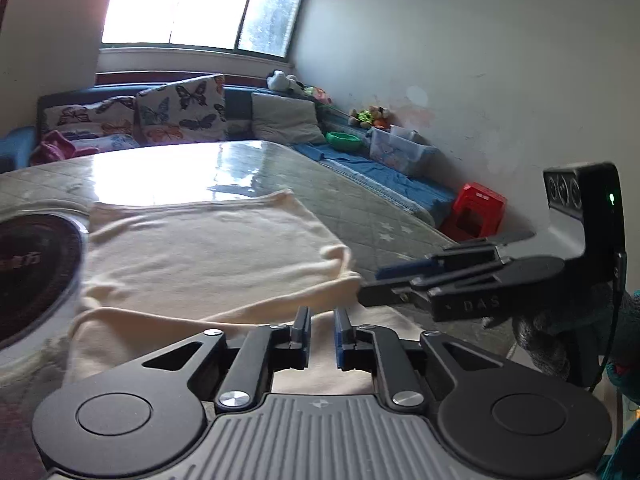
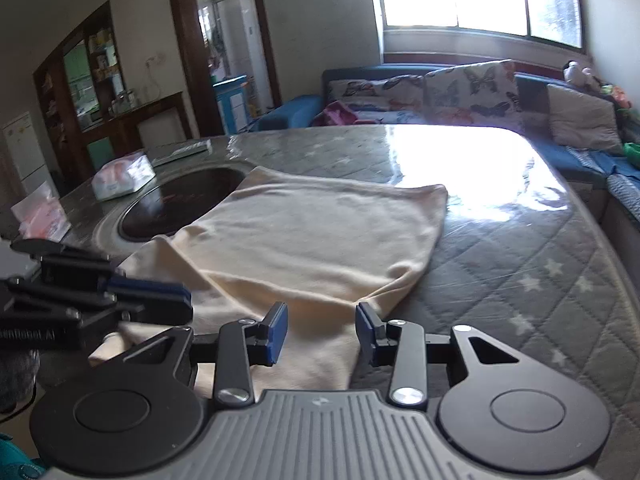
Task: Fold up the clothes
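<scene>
The cream garment (image 2: 316, 240) lies spread on the desk (image 2: 520, 264), its near end at the near edge under both tools and its far end reaching toward the middle of the top; one side overlaps the dark round inset (image 2: 180, 208) set into the desk. It looks already doubled once, with a rounded fold along the side nearer the window, so the step in hand is probably the start of another fold.

The right hand-held gripper (image 2: 322, 326) hovers over the near end with its jaws spread wide and nothing between them. The left hand-held gripper (image 1: 322, 330) is beside it over the same end, jaws parted only narrowly, also empty as far as can be seen.

The next move likely calls for each tool to drop onto a near corner, pinch all layers together, and carry them evenly toward the far end.

Readable writing: "DAS" on the right tool's body in the left view; "enRobot.AI", partly cut off, on the left tool in the right view. The inset's reddish lettering is illegible.
</scene>
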